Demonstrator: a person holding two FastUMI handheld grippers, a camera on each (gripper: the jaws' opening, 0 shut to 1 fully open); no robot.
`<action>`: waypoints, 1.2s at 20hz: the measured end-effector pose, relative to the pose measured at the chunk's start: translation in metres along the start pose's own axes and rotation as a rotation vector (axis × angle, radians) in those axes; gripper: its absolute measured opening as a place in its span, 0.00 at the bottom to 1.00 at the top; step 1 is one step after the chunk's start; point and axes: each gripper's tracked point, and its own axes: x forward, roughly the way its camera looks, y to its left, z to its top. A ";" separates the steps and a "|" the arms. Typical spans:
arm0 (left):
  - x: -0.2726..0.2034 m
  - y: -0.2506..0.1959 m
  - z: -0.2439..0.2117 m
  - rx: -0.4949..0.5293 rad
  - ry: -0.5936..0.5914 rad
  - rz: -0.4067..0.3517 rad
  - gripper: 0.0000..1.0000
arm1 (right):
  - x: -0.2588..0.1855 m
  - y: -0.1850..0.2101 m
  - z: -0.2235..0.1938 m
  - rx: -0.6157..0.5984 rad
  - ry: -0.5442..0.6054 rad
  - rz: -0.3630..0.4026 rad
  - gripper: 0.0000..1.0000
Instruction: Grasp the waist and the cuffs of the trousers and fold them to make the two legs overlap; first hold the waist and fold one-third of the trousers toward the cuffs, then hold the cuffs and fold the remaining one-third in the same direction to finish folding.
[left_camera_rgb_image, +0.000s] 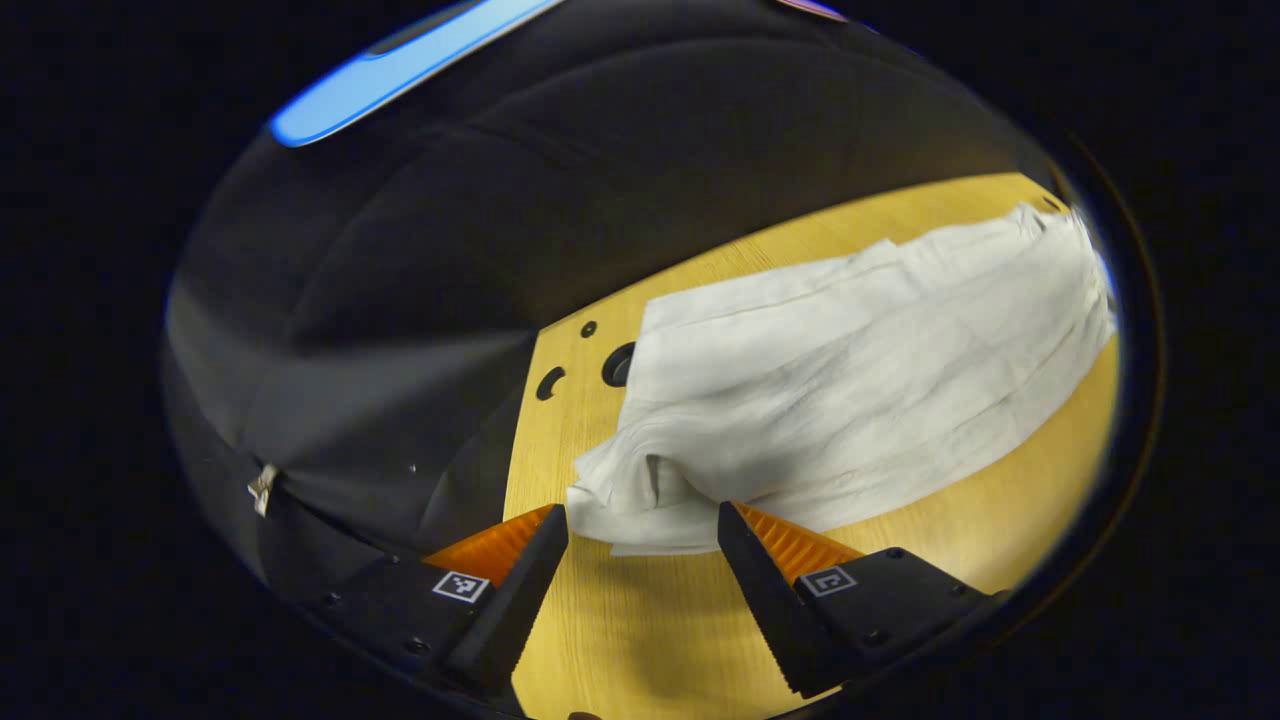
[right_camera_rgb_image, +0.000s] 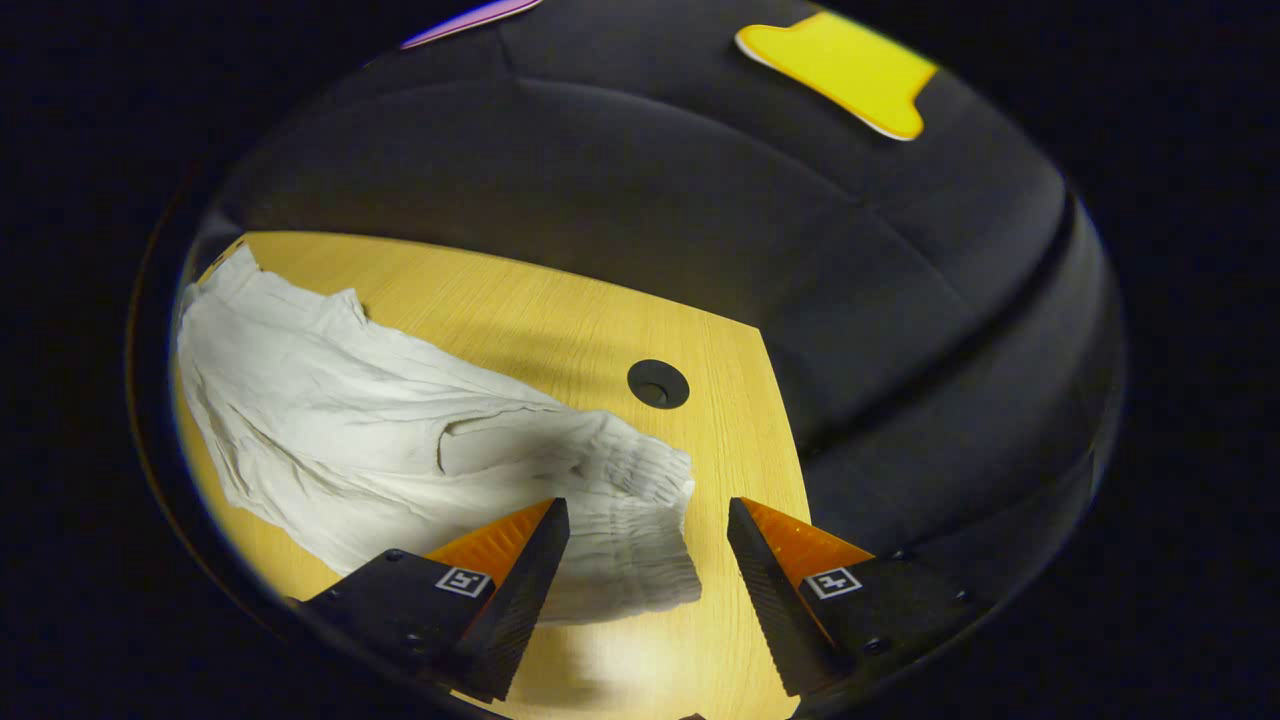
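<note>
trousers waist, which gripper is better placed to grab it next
Right. The right gripper hovers open over the gathered elastic waist of the trousers, which lies between its jaws. The left gripper, also open, faces the cuffs end of the trousers instead.

- No words, brand names or numbers can be read anywhere.
- Each finger of the left gripper (left_camera_rgb_image: 643, 522) carries a small square black-and-white marker.
- The right gripper (right_camera_rgb_image: 648, 518) carries the same kind of markers.

Warm overhead light, table (right_camera_rgb_image: 560, 320) bright, wall dim; fisheye bending, blue fringing and blur at edges
</note>
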 end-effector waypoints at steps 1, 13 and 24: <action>-0.011 0.004 -0.001 -0.047 -0.009 0.007 0.96 | -0.006 0.002 -0.005 0.041 0.005 0.016 0.97; -0.159 0.015 -0.057 -0.345 -0.120 0.002 0.97 | -0.021 -0.007 -0.024 0.680 -0.037 -0.001 0.99; -0.199 -0.002 -0.115 -0.446 -0.038 0.002 0.98 | -0.022 -0.002 -0.027 0.683 -0.045 -0.025 0.99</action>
